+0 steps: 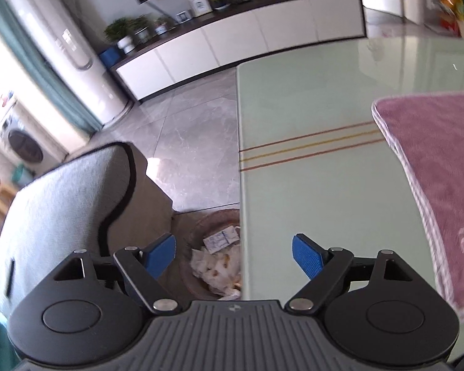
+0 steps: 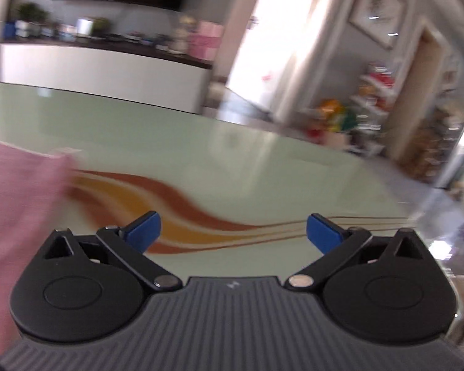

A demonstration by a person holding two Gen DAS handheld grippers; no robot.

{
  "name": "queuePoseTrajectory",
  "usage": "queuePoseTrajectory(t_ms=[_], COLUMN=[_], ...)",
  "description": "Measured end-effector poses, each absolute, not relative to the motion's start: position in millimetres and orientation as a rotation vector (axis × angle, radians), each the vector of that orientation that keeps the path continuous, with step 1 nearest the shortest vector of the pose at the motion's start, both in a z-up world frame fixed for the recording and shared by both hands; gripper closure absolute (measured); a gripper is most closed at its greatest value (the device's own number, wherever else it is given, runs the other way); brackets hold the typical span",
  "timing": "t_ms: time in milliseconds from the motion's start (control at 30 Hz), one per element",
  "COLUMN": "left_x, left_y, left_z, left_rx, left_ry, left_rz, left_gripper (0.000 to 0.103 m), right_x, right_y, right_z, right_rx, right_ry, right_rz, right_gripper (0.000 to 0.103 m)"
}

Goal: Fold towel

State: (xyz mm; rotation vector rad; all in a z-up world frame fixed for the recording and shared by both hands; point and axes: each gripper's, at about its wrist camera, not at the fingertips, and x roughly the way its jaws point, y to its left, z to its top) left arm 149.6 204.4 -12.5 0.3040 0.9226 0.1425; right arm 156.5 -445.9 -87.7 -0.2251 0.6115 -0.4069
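Left gripper [image 1: 233, 255] is wide and empty, hanging over the table [image 1: 309, 185] edge, with the waste basket [image 1: 213, 266] on the floor below. Pink towel [image 1: 436, 185] lies flat on the table off to its right, looks already doubled, not touching either gripper. Right gripper [image 2: 233, 232] is also wide, empty, over bare table, towel at far left of its view. My worries: glossy top lets the towel slide on a one-corner pinch; right view is blurred, so I may misjudge the edge.
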Motion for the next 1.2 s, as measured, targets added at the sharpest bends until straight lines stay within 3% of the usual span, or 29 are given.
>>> queuePoseTrajectory(t_ms=[300, 433, 500, 633, 733, 1200], left_x=[106, 79, 74, 79, 87, 108], left_y=[153, 128, 119, 115, 117, 110], left_z=[-38, -40, -42, -50, -58, -88], left_rx=[0.125, 0.085, 0.053, -0.006, 0.000, 0.072], left_ry=[0.973, 1.015, 1.043, 1.110, 1.138, 1.287], left_rz=[0.015, -0.018, -0.013, 0.025, 0.068, 0.131], left_gripper=[0.016, 0.016, 0.016, 0.015, 0.015, 0.014], right_x=[116, 104, 99, 103, 105, 104], right_y=[-434, -404, -390, -378, -369, -351], right_z=[-70, -69, -67, -67, -66, -73], right_rx=[0.324, 0.320, 0.326, 0.333, 0.325, 0.332], right_ry=[0.840, 0.967, 1.027, 1.097, 1.118, 1.161], right_rz=[0.119, 0.222, 0.233, 0.243, 0.249, 0.313], right_gripper=[0.005, 0.006, 0.011, 0.034, 0.040, 0.041])
